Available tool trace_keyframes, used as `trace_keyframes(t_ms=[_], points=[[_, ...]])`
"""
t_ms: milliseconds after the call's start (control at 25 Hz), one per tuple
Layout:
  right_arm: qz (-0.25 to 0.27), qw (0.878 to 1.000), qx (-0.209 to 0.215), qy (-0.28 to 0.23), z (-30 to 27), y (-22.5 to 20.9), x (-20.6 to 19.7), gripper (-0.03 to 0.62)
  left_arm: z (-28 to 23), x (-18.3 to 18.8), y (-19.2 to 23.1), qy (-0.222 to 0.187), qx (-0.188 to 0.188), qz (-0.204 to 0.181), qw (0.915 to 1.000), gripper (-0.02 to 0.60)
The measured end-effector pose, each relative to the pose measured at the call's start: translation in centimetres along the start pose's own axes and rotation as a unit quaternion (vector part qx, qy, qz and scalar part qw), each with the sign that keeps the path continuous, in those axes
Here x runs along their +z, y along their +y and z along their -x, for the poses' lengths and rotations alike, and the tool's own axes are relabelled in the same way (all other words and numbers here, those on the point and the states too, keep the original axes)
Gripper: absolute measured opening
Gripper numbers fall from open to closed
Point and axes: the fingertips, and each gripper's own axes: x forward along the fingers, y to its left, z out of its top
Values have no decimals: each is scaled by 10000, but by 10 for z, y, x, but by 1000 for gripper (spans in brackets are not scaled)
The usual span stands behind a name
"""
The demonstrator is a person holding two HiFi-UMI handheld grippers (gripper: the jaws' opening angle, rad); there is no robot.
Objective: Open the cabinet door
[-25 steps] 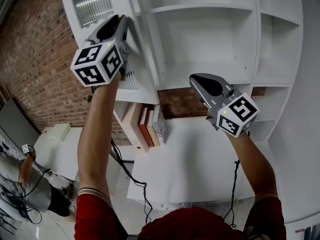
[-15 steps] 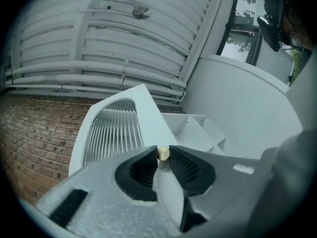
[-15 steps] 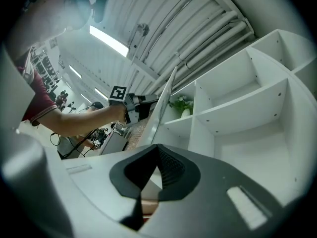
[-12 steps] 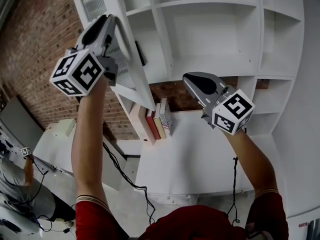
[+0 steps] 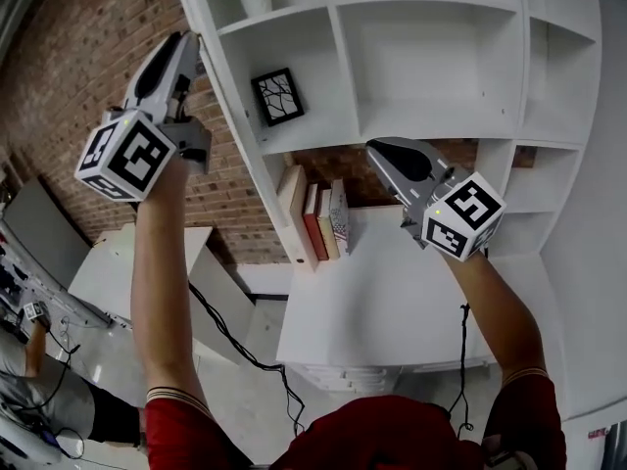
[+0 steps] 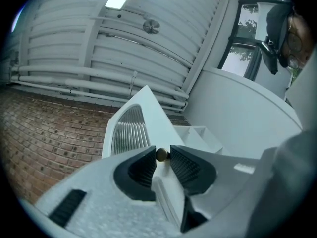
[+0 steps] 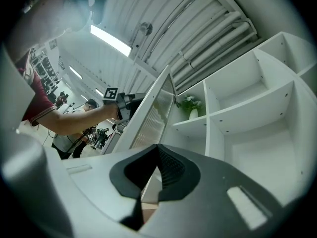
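The white cabinet door [image 6: 147, 103] with its ribbed glass panel [image 7: 151, 123] stands swung wide out from the shelf cabinet [image 5: 431, 57]. My left gripper [image 5: 186, 45] is at the door's free edge at the upper left of the head view. Its small brass knob [image 6: 162, 154] sits between the pads, and the jaws have just been opening; the knob lies by the left pad with a slight gap to the right one. My right gripper [image 5: 380, 152] hovers in front of the middle shelves, shut, with nothing between its pads [image 7: 166, 165].
A framed picture [image 5: 277, 96] stands in the uncovered compartment. Several books [image 5: 318, 223] lean on the white desk top [image 5: 392, 302]. A potted plant [image 7: 190, 105] sits on an upper shelf. Brick wall [image 5: 69, 76] at left; a person [image 5: 29, 360] and cables [image 5: 245, 351] below.
The door has swung further open to the left with my left gripper at its edge, uncovering the compartment with the framed picture. The right gripper has barely shifted in the view.
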Motion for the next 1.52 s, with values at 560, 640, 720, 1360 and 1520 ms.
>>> trace_keyframes(t_ms=[560,640,720,1360,1520], points=[[105,9997,-149,154,-11,66,6,14,78,26,65,-40,582,-221,9981,37],[133,9996,-162,196,-12,71,7,14,86,28,74,-16,689,-332,9971,37],[163,9995,-157,238,-14,74,8,14,90,27,82,28,760,-396,9963,15],[96,9999,50,111,23,101,29,14,145,39,29,286,975,-576,9932,3],[11,9999,100,-12,59,107,46,14,150,34,-35,318,802,-502,9950,3]])
